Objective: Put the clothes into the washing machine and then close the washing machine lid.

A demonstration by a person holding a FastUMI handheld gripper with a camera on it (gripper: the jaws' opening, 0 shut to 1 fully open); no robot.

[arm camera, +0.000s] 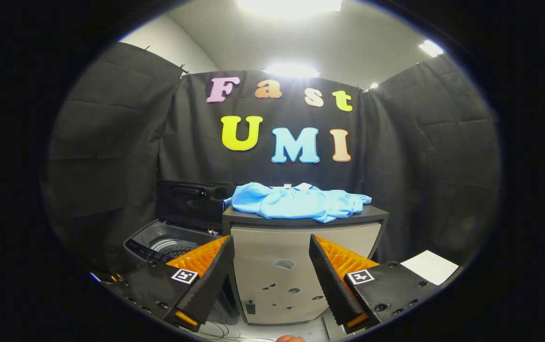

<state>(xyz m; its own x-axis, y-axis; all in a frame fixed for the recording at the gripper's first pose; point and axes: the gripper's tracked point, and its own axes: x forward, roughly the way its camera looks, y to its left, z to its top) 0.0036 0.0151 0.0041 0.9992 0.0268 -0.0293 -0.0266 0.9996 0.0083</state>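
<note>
Atop a dark cabinet surface (pixel 301 221), blue shirt (pixel 296 202), beside open washing machine (pixel 172 242). Hand-held gripper (pixel 271 266) spread, empty, well short. Likely soft, light, floppy; best pinched at a bunched fold.

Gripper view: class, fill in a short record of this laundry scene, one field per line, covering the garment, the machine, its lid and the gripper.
garment: light blue cloth shirt, crumpled on top of the grey cabinet, beyond the fingers
machine: dark top-loading washing machine, beside the cabinet, behind one finger
lid: black lid raised upright, drum exposed
gripper: gripper open, fingers wide apart, nothing between them
task state: shirt not yet picked up, lid not yet closed
</note>
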